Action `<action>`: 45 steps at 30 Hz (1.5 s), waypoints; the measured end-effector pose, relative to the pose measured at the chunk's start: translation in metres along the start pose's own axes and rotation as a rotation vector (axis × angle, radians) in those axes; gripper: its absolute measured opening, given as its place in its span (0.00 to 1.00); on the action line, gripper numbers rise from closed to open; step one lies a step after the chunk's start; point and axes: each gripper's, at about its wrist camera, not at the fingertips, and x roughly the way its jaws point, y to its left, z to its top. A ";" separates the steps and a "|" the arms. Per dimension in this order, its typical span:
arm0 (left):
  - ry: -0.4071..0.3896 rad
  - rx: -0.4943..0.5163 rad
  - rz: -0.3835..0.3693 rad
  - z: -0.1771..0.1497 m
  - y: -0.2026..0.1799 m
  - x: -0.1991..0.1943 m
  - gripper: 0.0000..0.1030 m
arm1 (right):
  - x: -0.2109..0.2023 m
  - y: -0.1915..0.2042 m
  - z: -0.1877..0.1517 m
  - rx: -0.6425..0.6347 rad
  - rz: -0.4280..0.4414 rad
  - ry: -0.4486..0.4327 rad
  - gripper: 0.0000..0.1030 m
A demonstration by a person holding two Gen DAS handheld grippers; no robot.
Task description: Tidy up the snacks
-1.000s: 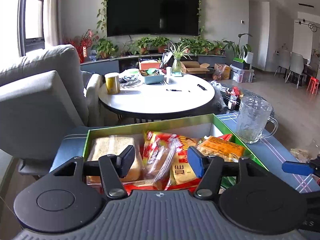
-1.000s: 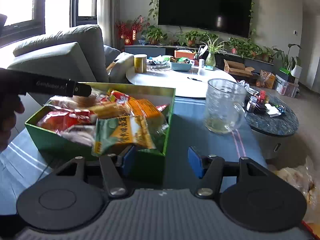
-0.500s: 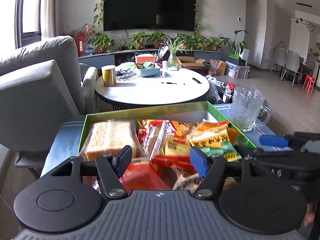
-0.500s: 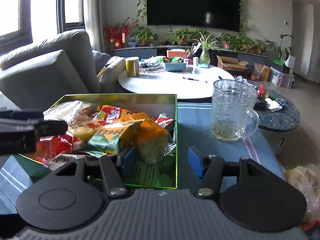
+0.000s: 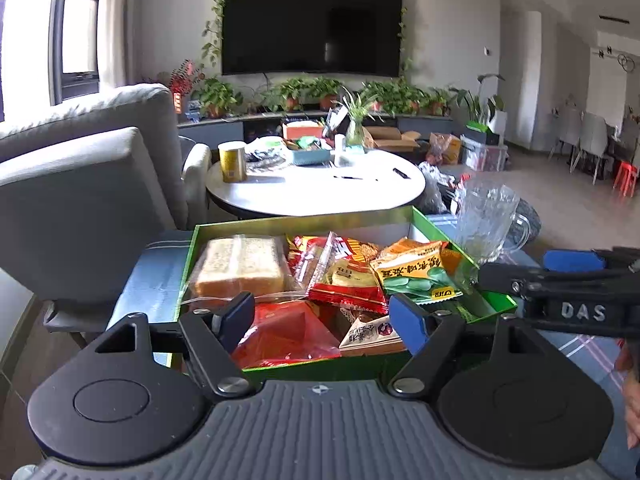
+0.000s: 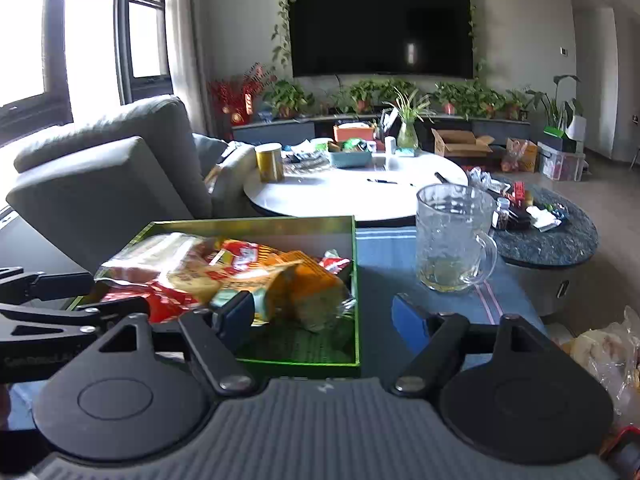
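A green snack box (image 5: 430, 227) sits in the middle of the left wrist view on a blue striped tablecloth (image 5: 154, 280). Snack packets fill it: a clear-wrapped pale cake slab (image 5: 240, 266) at its left, a red packet (image 5: 348, 278) in the centre, an orange-and-green packet (image 5: 414, 274) toward the right and a red bag (image 5: 286, 334) at the near edge.

The left gripper (image 5: 322, 322) hangs at the bottom of its frame over the box's near edge, its jaws opening, with packets below the gap but nothing pressed by the pads. The right gripper (image 6: 322, 318) sits at the bottom of its own view over the box's near right corner, its jaws also opening and gripping nothing.

A glass mug (image 6: 454, 238) stands on the cloth right of the box. Beyond lie a round white table (image 5: 316, 190) and a grey sofa (image 5: 80, 184) at the left.
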 end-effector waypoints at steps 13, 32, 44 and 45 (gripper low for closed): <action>-0.069 -0.045 0.121 -0.016 0.002 -0.089 0.83 | -0.073 0.023 -0.008 0.059 0.082 -0.052 0.78; -0.079 -0.086 0.148 -0.057 -0.002 -0.165 0.83 | -0.133 0.054 -0.032 0.036 0.136 -0.081 0.78; -0.071 -0.126 0.174 -0.061 0.004 -0.163 0.83 | -0.131 0.053 -0.038 0.048 0.124 -0.073 0.78; -0.067 -0.124 0.178 -0.062 0.003 -0.162 0.83 | -0.130 0.052 -0.039 0.054 0.122 -0.070 0.78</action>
